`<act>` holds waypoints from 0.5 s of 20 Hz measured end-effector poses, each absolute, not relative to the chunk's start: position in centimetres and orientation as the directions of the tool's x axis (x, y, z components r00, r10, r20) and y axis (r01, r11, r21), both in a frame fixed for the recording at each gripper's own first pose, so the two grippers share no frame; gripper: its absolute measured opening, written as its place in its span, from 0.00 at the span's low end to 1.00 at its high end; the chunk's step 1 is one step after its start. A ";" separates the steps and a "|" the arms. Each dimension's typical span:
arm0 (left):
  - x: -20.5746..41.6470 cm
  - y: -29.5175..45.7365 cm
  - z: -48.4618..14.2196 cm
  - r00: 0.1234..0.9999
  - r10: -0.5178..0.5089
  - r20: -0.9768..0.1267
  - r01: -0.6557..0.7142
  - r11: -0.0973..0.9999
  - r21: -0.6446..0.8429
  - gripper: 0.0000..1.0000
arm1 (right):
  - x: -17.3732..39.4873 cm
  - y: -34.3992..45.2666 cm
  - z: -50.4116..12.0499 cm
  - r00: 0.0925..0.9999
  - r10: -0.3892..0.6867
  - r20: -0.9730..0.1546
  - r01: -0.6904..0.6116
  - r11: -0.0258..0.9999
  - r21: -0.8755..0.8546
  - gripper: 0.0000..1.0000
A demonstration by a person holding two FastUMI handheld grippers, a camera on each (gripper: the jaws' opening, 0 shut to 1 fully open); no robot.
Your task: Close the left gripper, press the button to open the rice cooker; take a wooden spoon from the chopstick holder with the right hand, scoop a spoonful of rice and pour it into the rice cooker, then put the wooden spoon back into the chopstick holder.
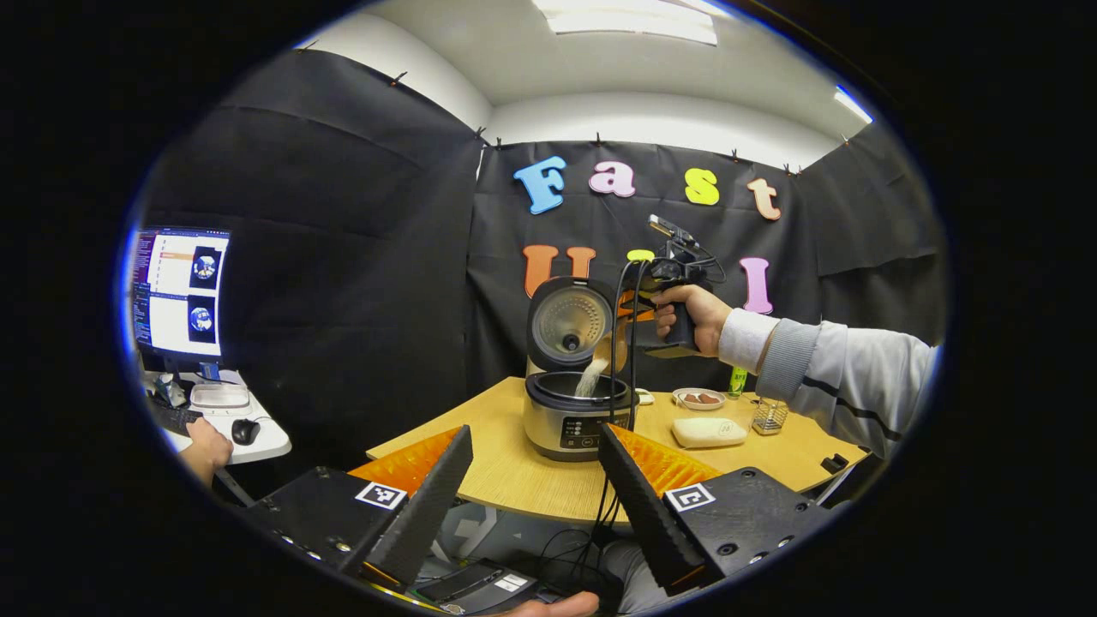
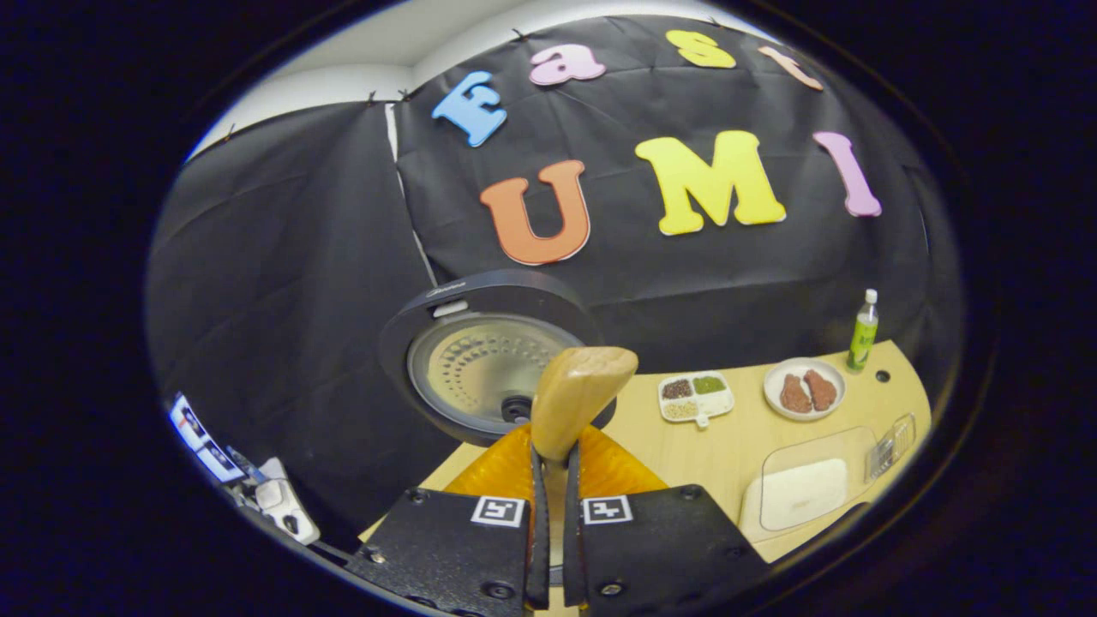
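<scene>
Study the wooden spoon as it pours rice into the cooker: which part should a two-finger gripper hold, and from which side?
Hold the wooden spoon by its narrow handle, coming from behind the bowl, as the right gripper does now. The handle is slim enough to fit between both fingers, and that grip leaves the bowl free to tip over the open rice cooker.

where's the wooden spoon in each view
Left gripper view: wooden spoon sits centre, tipped over the open rice cooker, rice falling from it.
Right gripper view: wooden spoon stands centre, clamped in the right tongs.
Shared landmark: the cooker's raised lid.
</scene>
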State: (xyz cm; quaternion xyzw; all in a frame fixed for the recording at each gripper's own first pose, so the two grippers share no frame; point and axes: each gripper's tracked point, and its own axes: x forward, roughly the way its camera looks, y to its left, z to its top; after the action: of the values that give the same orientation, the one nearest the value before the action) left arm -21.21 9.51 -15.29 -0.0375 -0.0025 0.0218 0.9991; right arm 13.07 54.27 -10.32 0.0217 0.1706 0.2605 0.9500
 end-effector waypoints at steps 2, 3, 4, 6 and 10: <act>-21.0 9.6 -15.4 0.999 0.051 -0.007 -0.051 0.996 -0.074 0.94 | 12.5 54.4 -10.0 0.825 0.498 -0.267 -0.510 0.860 0.028 0.11; -20.9 9.6 -15.6 0.999 0.053 -0.014 -0.054 0.995 -0.078 0.94 | 12.2 54.5 -9.8 0.835 0.491 -0.249 -0.512 0.858 -0.027 0.12; -20.9 9.4 -15.7 0.999 0.051 -0.017 -0.052 0.995 -0.084 0.94 | 11.7 54.6 -10.2 0.841 0.483 -0.243 -0.514 0.854 -0.081 0.11; -21.1 9.1 -15.5 0.999 0.044 -0.013 -0.045 0.995 -0.091 0.94 | 10.8 55.4 -10.5 0.843 0.483 -0.235 -0.527 0.831 -0.180 0.11; -21.1 8.9 -15.2 0.999 0.032 -0.008 -0.032 0.997 -0.076 0.95 | 8.5 57.8 -11.6 0.840 0.490 -0.232 -0.542 0.742 -0.394 0.11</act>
State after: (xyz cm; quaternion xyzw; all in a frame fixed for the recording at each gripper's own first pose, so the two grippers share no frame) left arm -21.08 8.92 -15.15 -0.0380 0.0035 0.0161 0.9991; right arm 8.48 57.76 -11.61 -0.2286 0.0568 0.2771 0.9315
